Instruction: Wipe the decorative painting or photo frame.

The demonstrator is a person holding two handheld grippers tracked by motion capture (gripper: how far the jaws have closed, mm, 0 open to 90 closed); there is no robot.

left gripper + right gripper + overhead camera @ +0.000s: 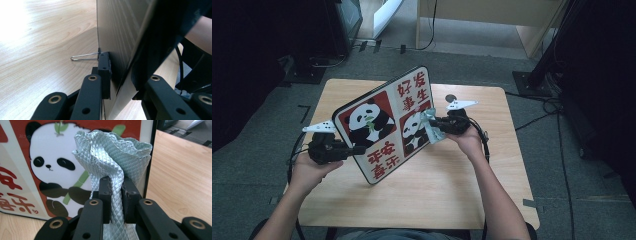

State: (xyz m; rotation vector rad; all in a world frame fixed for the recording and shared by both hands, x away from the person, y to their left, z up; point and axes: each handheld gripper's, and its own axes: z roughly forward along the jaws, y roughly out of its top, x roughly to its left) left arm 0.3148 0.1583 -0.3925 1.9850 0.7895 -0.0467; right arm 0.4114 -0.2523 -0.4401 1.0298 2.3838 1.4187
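Cloth [112, 157] in right gripper [116, 195], vs panda board [384, 122]

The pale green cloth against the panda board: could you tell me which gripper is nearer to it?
Right. The right gripper is clamped on the pale green cloth, pressing it to the panda board. The left gripper grips the board's opposite edge, apart from the cloth.

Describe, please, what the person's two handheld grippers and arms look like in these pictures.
Both the left gripper and the right gripper are black, each topped by a grey three-cornered plate and trailing a dark cable. Their jaws are flat black links joined by brass-ringed pivots. The forearms are bare, with no sleeves in view.
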